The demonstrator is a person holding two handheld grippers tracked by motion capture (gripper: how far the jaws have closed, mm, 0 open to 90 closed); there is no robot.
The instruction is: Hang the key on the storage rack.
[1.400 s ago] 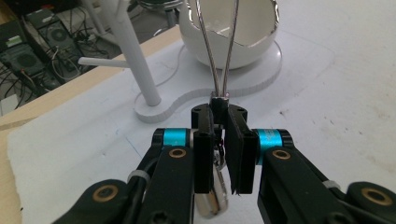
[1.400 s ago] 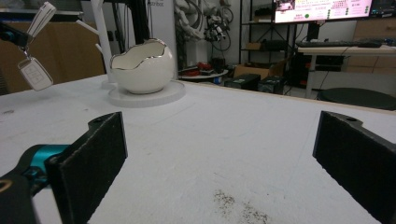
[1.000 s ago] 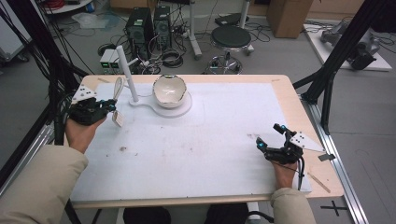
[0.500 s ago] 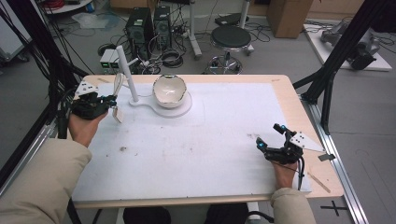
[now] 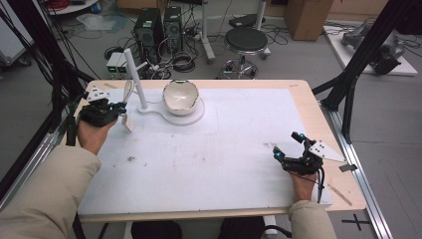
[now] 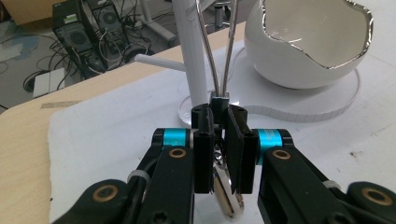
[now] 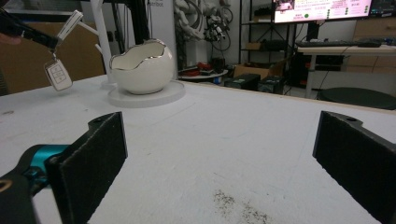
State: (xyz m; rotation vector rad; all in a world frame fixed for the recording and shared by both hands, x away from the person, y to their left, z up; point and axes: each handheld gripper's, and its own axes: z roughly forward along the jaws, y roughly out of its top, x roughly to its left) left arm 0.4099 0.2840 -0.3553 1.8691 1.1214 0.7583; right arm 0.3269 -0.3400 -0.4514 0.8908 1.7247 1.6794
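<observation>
While its two black jaws press together on the small dark clasp of a wire key ring (image 6: 219,60), the left gripper (image 5: 121,106) holds that ring up at the table's far left, and a white car key fob (image 5: 128,123) dangles from it just above the white table cover (image 5: 219,149). Just beyond stands a white upright post (image 5: 135,79) on a flat white base (image 5: 185,117), which also carries a white eggshell-shaped bowl with a silver jagged rim (image 5: 181,97). The right gripper (image 5: 288,148) rests well apart at the near right, jaws spread wide with nothing between them, over bare cover with dark specks.
</observation>
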